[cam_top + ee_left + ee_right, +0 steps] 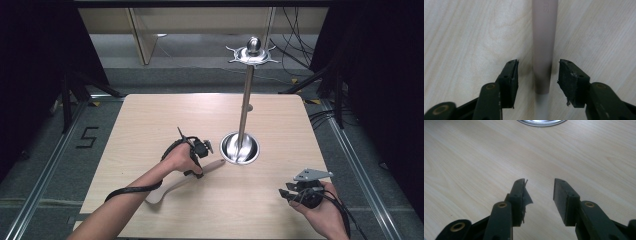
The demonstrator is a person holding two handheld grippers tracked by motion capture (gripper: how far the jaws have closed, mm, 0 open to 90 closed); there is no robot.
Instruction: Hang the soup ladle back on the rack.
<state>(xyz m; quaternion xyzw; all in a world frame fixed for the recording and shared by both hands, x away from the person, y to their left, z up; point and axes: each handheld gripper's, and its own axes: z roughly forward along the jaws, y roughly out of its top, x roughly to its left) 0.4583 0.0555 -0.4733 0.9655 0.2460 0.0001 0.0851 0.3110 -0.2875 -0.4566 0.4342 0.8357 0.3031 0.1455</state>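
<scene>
A pale beige utensil with a long handle lies slantwise on the wooden table, its wide end toward the front. My left gripper points down over its handle. In the left gripper view the handle runs up between the two black jaws of that gripper, with a gap on each side; the pads do not touch it. My right gripper rests in the hand at the front right, pointing left. In its own view my right gripper is open over bare wood.
A metal stand rises just right of the utensil's tip: a round shiny base, a tall pole and a hooked crown. The base's rim lies ahead of the right gripper. Dark drapes and cables surround the table.
</scene>
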